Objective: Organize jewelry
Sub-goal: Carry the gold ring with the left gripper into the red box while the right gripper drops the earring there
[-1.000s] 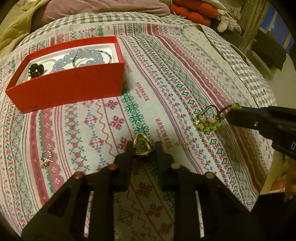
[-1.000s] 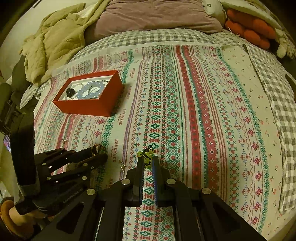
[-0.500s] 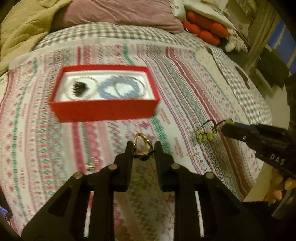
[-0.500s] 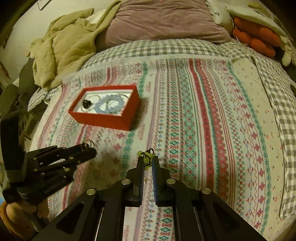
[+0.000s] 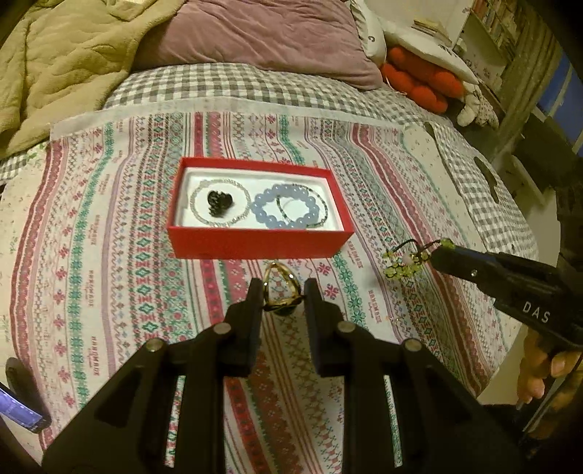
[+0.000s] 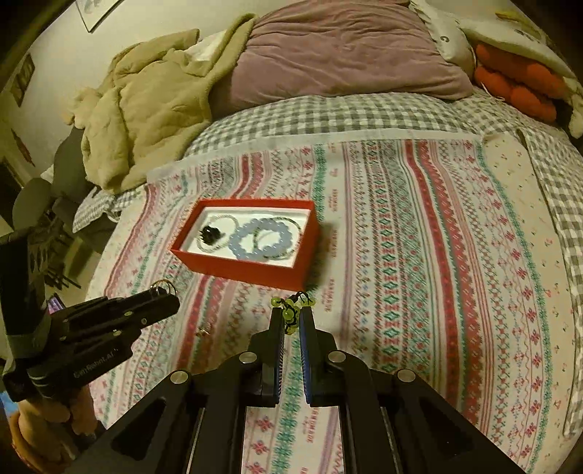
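A red box point(image 5: 255, 241) point(image 6: 251, 271) sits open on the patterned cloth. It holds a blue bead bracelet point(image 5: 271, 215), a clear bead bracelet point(image 5: 198, 215) and a small black piece point(image 5: 218, 202). My left gripper point(image 5: 282, 291) point(image 6: 165, 291) is shut on a gold ring point(image 5: 280, 282), held in the air just in front of the box. My right gripper point(image 6: 291, 321) point(image 5: 442, 251) is shut on a green bead bracelet point(image 6: 289, 310) point(image 5: 402, 264) with a black cord. It hangs to the right of the box's near corner.
A small earring point(image 6: 202, 331) lies on the cloth point(image 6: 419, 255) between the two grippers. Purple pillow point(image 5: 255, 32), beige blanket point(image 6: 145, 105) and orange plush point(image 5: 419, 84) lie behind. A phone point(image 5: 18, 408) lies at the lower left. A hand point(image 5: 539, 372) holds the right gripper at the bed's edge.
Both grippers have risen off the cloth with their pieces still held. The left view now looks down into the box from higher up. A ring on the cloth at left has left view.
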Demonstrator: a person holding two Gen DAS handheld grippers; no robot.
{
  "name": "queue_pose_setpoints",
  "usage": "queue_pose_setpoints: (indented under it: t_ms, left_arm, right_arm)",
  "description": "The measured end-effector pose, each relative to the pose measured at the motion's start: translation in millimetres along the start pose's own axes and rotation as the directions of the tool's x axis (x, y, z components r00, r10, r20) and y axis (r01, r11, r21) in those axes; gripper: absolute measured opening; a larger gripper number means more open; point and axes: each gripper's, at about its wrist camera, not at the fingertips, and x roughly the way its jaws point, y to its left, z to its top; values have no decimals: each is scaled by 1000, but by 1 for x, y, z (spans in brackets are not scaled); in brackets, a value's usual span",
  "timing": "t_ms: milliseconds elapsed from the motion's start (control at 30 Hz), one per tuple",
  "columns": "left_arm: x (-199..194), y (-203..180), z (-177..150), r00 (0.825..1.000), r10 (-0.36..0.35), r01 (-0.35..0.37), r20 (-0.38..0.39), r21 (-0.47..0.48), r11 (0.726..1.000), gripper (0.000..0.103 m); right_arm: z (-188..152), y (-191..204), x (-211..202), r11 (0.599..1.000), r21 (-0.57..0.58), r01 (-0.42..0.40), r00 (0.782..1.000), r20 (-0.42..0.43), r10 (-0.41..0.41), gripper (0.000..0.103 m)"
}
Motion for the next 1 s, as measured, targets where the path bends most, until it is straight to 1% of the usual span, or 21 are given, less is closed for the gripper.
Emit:
queue_pose_setpoints:
  t_ms: [33,133,233,400,533,733,867,1000]
  left_arm:
    - [-2,1,2,1000,2,-2,2,3,1000,25]
    - [-9,7,7,1000,10,-10,7,6,1000,25]
    - [-13,13,12,1000,16,-16,7,3,1000,25]
    - [-9,26,21,1000,14,-14,2,-20,1000,25]
    - [4,35,31,1000,3,-2,11,-42,999,25]
    - [31,46,41,999,-8,12,42,-73,997,25]
    - [48,52,48,999,5,0,54,-89,996,25]
    - [61,55,51,998,38,-33,49,-91,995,25]
  right_arm:
    - [4,5,-1,1000,-1,-16,1000,5,16,8]
    - [7,9,-1,1000,-7,-30,1000,8,30,8]
    - [15,23,-1,998,-35,-52,998,17,53,8]
    - [22,33,4,997,-38,-65,998,19,65,8]
    - [31,38,13,997,-24,-72,997,20,72,8]
    - [49,40,27,997,14,-78,995,58,77,8]
    - [61,44,49,996,34,-87,994,66,85,8]
    - [65,46,63,995,39,-87,995,54,85,8]
